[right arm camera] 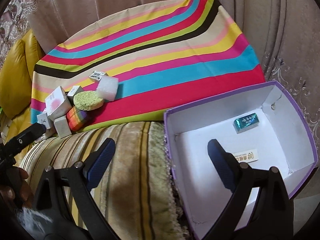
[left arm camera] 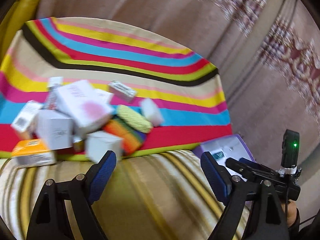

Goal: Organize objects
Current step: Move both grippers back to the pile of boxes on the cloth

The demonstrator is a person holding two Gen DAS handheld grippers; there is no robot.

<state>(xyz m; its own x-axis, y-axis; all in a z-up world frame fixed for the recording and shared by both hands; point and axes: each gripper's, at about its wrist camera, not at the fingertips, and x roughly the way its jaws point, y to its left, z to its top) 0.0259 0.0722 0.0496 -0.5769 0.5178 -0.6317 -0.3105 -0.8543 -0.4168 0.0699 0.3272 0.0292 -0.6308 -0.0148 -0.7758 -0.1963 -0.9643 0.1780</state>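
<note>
Both the left gripper (left arm camera: 158, 172) and right gripper (right arm camera: 161, 158) are spread wide, grasping nothing. The pile of small boxes (right arm camera: 58, 110) sits at centre left; the purple box (right arm camera: 300, 120), lower right, contains a teal packet (right arm camera: 245, 121).

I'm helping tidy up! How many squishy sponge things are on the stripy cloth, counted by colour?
Yellow-green round sponge: 1
Rainbow sponge: 1
White foam block: 1
Total: 3
</note>
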